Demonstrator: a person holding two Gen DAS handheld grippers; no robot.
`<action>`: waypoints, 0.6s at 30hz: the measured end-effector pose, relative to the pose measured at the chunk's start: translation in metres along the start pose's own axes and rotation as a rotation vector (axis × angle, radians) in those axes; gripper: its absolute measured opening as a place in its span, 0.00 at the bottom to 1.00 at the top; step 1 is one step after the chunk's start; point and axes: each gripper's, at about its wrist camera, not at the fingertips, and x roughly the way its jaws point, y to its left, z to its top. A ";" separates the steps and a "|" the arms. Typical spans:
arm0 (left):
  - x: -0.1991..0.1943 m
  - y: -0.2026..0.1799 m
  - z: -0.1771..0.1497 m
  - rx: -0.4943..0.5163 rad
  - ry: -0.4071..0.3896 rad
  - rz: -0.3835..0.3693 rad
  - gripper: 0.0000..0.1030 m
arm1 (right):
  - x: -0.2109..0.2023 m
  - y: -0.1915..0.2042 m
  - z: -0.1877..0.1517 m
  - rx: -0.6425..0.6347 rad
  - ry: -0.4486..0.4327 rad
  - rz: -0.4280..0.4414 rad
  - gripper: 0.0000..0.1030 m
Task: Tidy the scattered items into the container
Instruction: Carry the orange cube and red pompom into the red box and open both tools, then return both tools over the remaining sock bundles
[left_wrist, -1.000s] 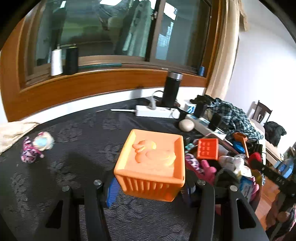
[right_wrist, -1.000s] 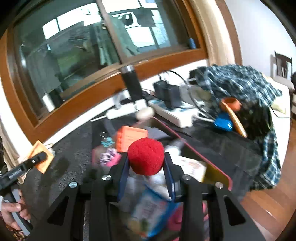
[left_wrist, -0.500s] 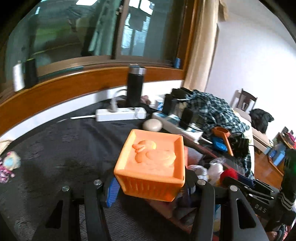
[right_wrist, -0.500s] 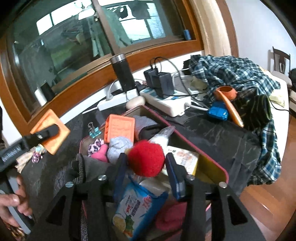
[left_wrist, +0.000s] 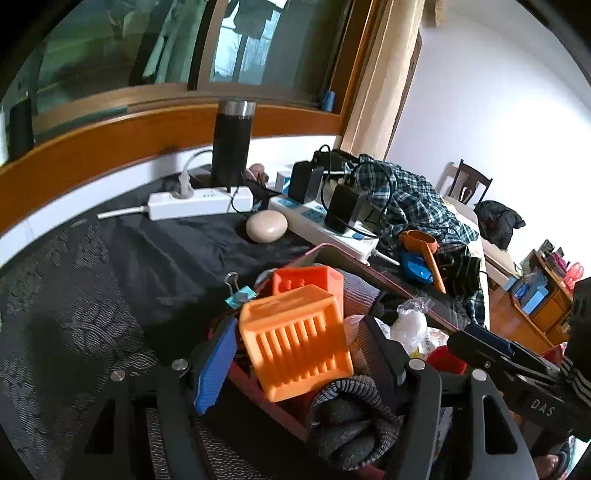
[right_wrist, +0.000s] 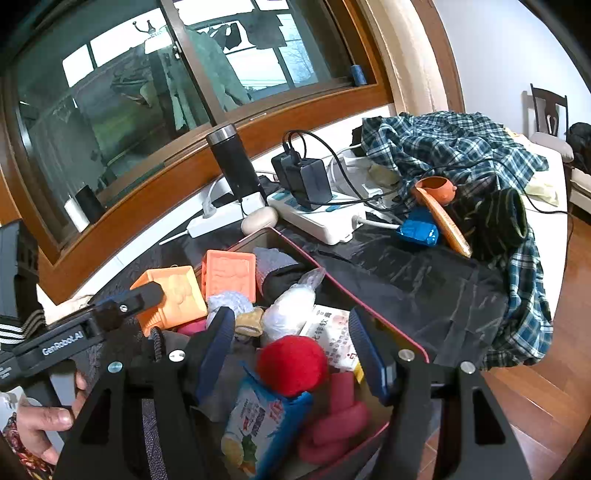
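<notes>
The red-rimmed container (right_wrist: 369, 306) is heaped with toys, packets and cloth. My left gripper (left_wrist: 299, 363) hangs over its near-left edge with jaws opening. The orange duck block (left_wrist: 295, 339) sits tipped forward between them, clear of both pads, resting on the pile. My right gripper (right_wrist: 291, 352) is over the container's near end, jaws also opening. The red pom-pom ball (right_wrist: 291, 363) lies loose between its fingers on a snack packet (right_wrist: 258, 424). A second orange block (right_wrist: 231, 273) lies deeper inside.
On the dark tablecloth behind the container are a beige oval case (left_wrist: 266, 227), two white power strips (left_wrist: 201, 201) with chargers and a black flask (left_wrist: 232, 144). To the right lie an orange scoop (right_wrist: 439, 206), a blue packet (right_wrist: 417, 230) and a plaid shirt (right_wrist: 454, 147).
My left gripper swung right over the container, spread its jaws, and the orange block tipped out of the grip. My right jaws let go of the red ball, which dropped onto the pile.
</notes>
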 end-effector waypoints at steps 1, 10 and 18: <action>-0.003 0.001 0.000 0.004 -0.006 0.003 0.66 | 0.000 0.001 0.000 -0.001 -0.002 0.001 0.66; -0.023 0.018 -0.003 -0.025 -0.041 0.020 0.66 | -0.007 0.011 -0.002 -0.017 -0.020 0.013 0.66; -0.039 0.024 -0.010 0.007 -0.085 0.126 0.66 | -0.007 0.024 -0.007 -0.031 -0.015 0.032 0.66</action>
